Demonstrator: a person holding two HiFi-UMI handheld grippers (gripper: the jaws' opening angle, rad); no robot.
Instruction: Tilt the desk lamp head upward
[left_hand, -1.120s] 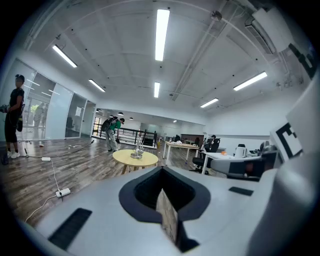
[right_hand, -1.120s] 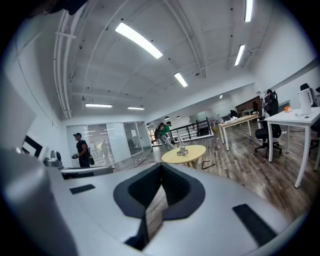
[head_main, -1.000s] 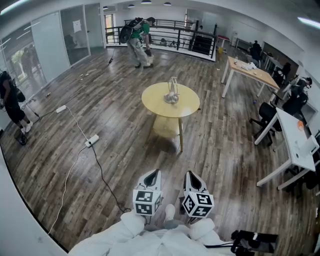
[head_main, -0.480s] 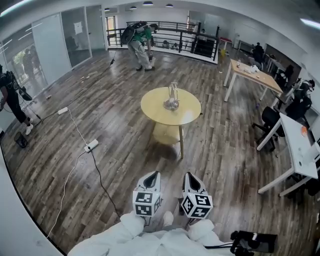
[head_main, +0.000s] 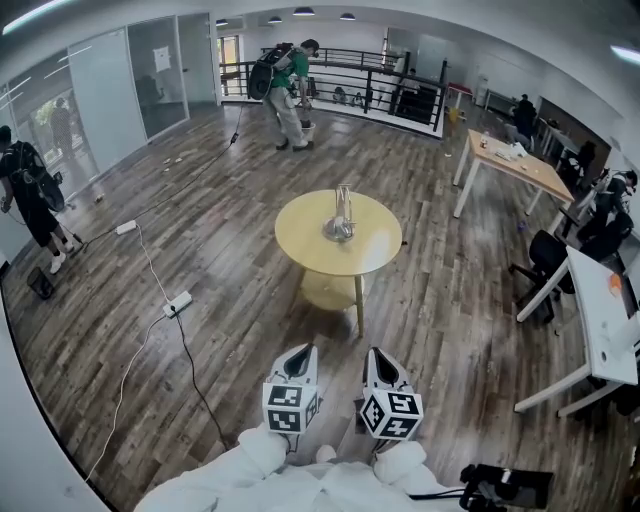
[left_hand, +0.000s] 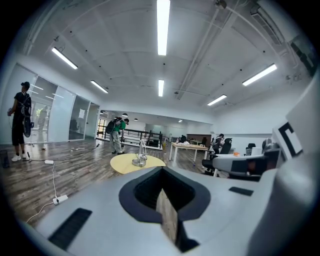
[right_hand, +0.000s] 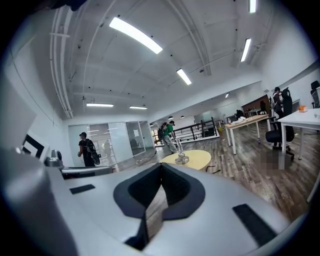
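A silver desk lamp (head_main: 341, 216) stands on a round yellow table (head_main: 300, 245) out in the middle of the wooden floor. It shows small in the left gripper view as the lamp (left_hand: 140, 155) and in the right gripper view as the lamp (right_hand: 181, 154). My left gripper (head_main: 304, 352) and right gripper (head_main: 375, 355) are held close to my body, side by side, well short of the table. Both are shut with nothing between their jaws.
A white power strip (head_main: 178, 301) and its cables lie on the floor to the left. Desks and office chairs (head_main: 545, 255) line the right side. A person in green (head_main: 288, 85) stands by the far railing; another person (head_main: 28, 195) is at the far left.
The table and lamp have come lower in the head view and look slightly nearer. The person in green has shifted by the railing. Both grippers stay shut in the same place.
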